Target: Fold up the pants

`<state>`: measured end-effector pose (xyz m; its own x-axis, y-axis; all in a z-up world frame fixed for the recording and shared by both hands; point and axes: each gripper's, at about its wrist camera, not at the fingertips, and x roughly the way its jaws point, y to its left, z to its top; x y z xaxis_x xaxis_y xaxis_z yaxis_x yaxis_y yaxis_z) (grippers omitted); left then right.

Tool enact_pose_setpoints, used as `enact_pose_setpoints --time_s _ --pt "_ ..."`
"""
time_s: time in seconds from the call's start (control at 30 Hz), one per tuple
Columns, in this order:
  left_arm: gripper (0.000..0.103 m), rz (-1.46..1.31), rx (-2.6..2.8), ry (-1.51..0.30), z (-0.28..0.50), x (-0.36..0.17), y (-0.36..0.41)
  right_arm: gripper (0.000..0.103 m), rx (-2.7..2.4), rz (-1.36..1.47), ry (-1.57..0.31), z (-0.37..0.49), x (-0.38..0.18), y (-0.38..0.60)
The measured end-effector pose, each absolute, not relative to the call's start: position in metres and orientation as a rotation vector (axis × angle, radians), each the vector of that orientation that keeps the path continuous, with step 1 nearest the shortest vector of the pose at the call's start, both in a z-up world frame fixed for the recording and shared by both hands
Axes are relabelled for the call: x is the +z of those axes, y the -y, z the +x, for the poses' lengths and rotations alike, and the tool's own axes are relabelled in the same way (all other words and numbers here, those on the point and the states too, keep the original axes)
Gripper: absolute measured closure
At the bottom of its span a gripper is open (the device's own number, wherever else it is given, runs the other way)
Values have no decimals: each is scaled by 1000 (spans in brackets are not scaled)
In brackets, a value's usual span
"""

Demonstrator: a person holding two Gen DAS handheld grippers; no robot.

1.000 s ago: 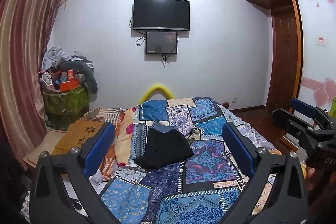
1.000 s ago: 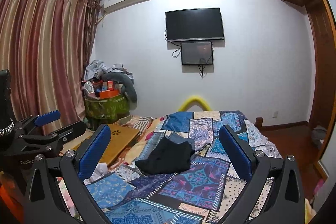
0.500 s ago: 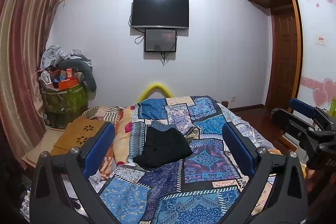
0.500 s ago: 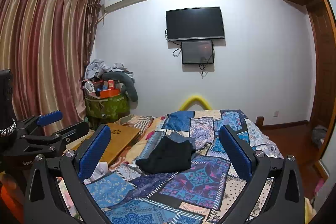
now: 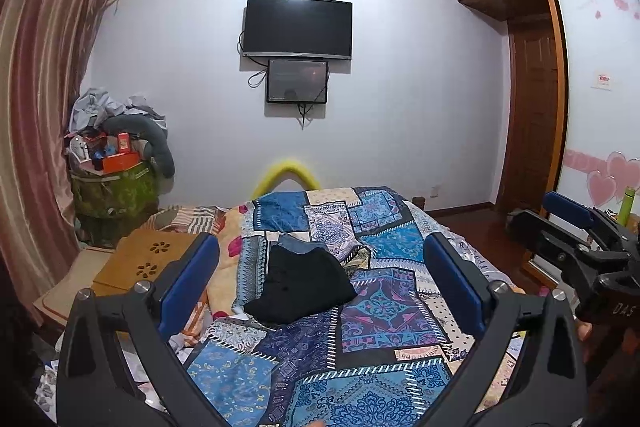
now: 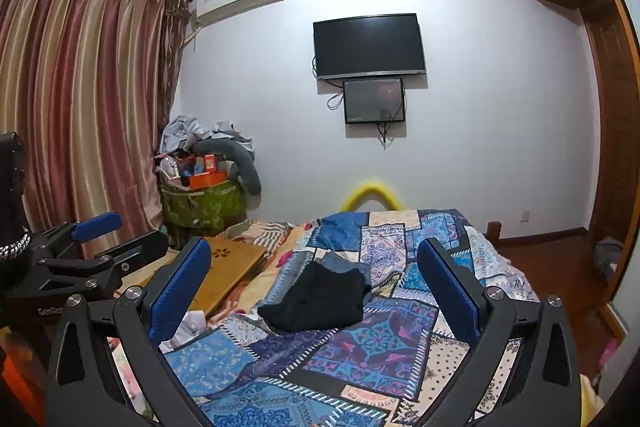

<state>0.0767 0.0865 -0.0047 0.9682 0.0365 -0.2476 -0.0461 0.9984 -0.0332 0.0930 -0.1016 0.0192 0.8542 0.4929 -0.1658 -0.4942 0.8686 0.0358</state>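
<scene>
Black pants lie folded in a compact pile on the patchwork bedspread, with a bit of blue denim under their far edge. They also show in the right wrist view. My left gripper is open and empty, held above the bed's near end, well short of the pants. My right gripper is open and empty too, at a like distance. Each gripper shows at the edge of the other's view: the right one and the left one.
A wooden lap desk lies at the bed's left side. A green bag heaped with boxes and clothes stands by the striped curtain. A TV hangs on the far wall. A wooden wardrobe and bare floor are to the right.
Both views have tilted up slightly, so the bed and pants sit a little lower in frame. Both grippers stay open and the pants have not moved.
</scene>
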Motion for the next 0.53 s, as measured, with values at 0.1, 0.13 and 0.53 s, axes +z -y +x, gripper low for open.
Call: enact_pose_setpoints --time_s 0.1,0.13,0.53 --pt "0 -32 41 -254 77 -5 -85 1 520 -7 -172 93 19 101" --pt "0 -28 44 -253 77 -5 -84 1 520 -5 -171 93 19 101" --pt "0 -23 20 -270 79 -10 -82 1 513 1 -183 93 18 100"
